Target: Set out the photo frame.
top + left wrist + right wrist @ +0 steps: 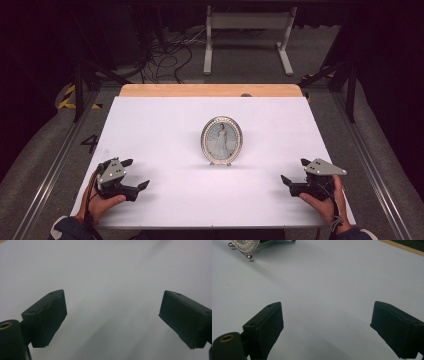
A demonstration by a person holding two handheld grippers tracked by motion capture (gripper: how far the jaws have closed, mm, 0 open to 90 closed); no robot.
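Observation:
An oval silver picture frame (221, 140) with a beaded rim stands upright on small ball feet in the middle of the white table cover (165, 125). Its lower edge and feet (243, 246) reach into the top left of the right gripper view. My left gripper (136, 173) rests at the near left of the table, held by a hand, its jaws wide apart with nothing between them (112, 312). At the near right sits my right gripper (295, 171), also open and empty (325, 322). Both are well apart from the frame.
A strip of the wooden tabletop (210, 90) shows beyond the cover's far edge. Past the table are cables (165, 52) on the floor and a white metal stand (247, 37). Dark rails (350, 90) flank both sides.

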